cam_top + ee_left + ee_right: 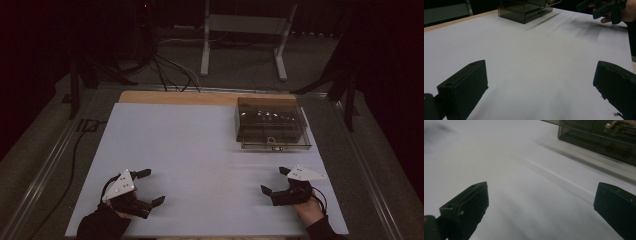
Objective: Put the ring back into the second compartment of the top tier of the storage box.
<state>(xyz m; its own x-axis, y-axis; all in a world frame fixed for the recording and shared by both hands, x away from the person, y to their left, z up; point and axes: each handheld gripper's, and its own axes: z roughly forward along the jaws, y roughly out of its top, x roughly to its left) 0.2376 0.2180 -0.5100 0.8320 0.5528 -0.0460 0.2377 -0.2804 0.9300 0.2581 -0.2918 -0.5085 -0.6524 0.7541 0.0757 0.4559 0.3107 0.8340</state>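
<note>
At the near edge of the white bench, the left gripper and the right gripper are held low and well apart, each with its fingers spread wide and nothing between them. Farther back, beyond the right gripper, a smoky transparent box is seen standing on the bench, untouched.

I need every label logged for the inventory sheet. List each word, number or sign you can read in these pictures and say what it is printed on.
No text can be read.
Smoked transparent box: a small pale ring and a dark latch on its front wall, too small to show any lettering.
Left hand-held gripper and right hand-held gripper: grey plates carry small dots, no letters.
White table sheet: blank.
</note>
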